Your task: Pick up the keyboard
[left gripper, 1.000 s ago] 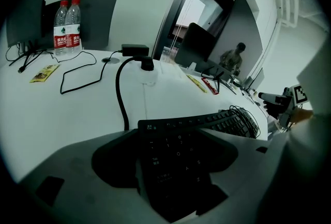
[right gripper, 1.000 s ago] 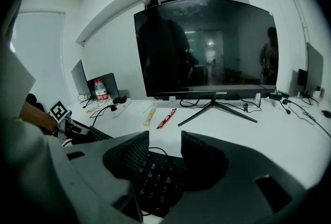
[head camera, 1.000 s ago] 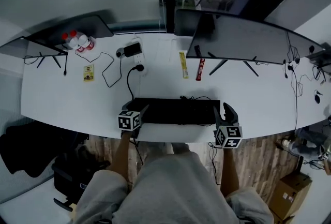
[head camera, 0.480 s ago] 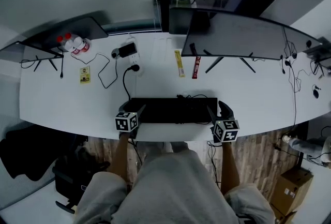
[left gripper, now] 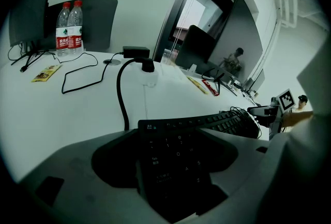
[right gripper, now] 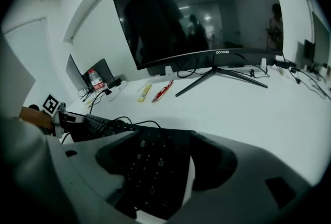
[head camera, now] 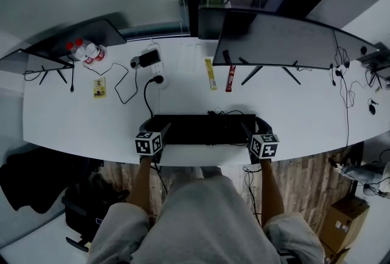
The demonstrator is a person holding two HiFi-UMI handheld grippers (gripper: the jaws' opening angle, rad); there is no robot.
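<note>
- The keyboard (head camera: pixel 204 128) lies along the near edge of the desk (head camera: pixel 67 122), right in front of us. Its long axis runs left to right.
- Our left gripper (head camera: pixel 166 130) sits at its left end and our right gripper (head camera: pixel 253 128) at its right end, so each is equally near its own end.
- In the left gripper view the jaws stand apart with the left end between them. A dark gap shows on one side, so we judge it not yet clamped.
- In the right gripper view the jaws are likewise apart around the right end, with a strip of white desk showing beside the keys.
- We judge the next move to be closing both pairs across the short width, then lifting level.
- A loose cord (head camera: pixel 228 115) bunches just behind the keyboard and may drag.
- A black cable (head camera: pixel 149 95) runs from a plug (head camera: pixel 159 80) toward the left end.
- Two packets (head camera: pixel 220 75), the monitor (head camera: pixel 286 43) and the bottles (head camera: pixel 85 49) stand well apart, out of the way.
</note>
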